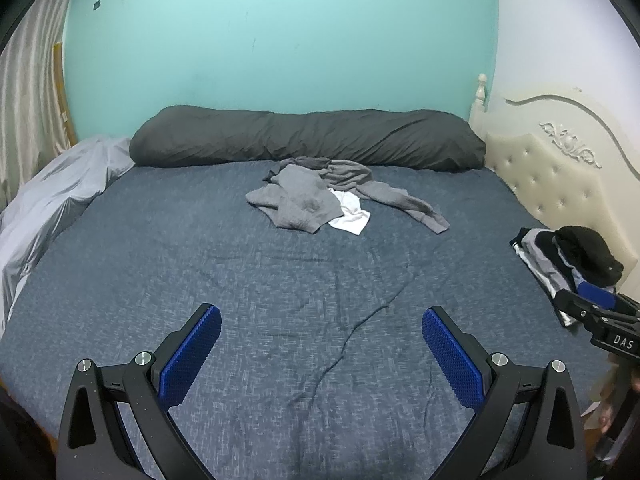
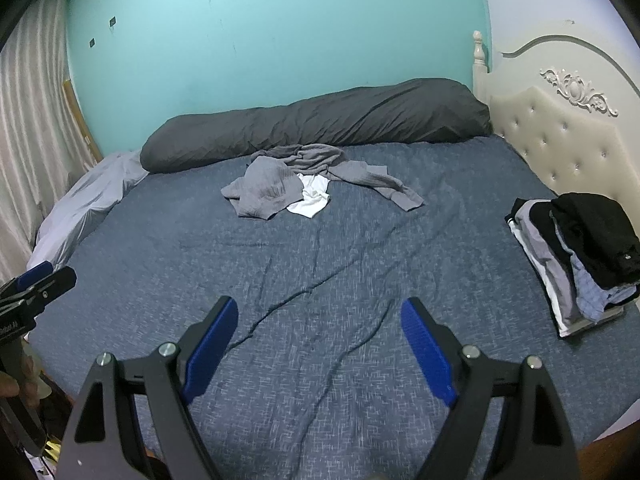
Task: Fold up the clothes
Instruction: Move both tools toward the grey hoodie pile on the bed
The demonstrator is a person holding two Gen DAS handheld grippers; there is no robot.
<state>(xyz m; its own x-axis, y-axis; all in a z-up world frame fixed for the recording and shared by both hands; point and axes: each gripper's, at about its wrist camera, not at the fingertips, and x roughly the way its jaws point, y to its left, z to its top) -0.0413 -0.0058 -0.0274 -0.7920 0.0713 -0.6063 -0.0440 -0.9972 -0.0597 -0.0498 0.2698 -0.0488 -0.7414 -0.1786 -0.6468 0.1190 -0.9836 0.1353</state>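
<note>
Over the near edge of the bed, looking along the left gripper (image 1: 321,322), I see its blue pads (image 1: 192,356) spread wide with nothing between them, only the navy sheet (image 1: 200,248) below, so this one hangs ready rather than working. Far up the mattress, close to the long dark bolster (image 1: 308,138), lies the unfolded heap: grey clothes (image 1: 298,202) tumbled over a white garment (image 1: 350,220), one grey sleeve (image 1: 404,204) trailing toward the headboard side. That heap sits well apart from the tongs, which suggests a reach is the next call. Off to the right edge a folded stack (image 1: 560,256) rests by the cream headboard (image 1: 560,176), presumably parked there to keep the middle of the bed free as a folding surface; just beside it the right gripper (image 1: 596,308) pokes into view, too side-on to judge there. A pale grey duvet (image 1: 52,204) is bunched along the left edge, out of the way. Now the right wrist view: the right gripper (image 2: 319,326) is also wide, holding nothing, over bare creased sheet (image 2: 360,272). The grey clothes (image 2: 264,190) and white garment (image 2: 310,198) again sit by the bolster (image 2: 320,120), and the finished stack (image 2: 576,248) is closer on this side, black piece on top. The left gripper (image 2: 40,280) shows only at the frame's edge. My guess: one more item is about to be fetched.
</note>
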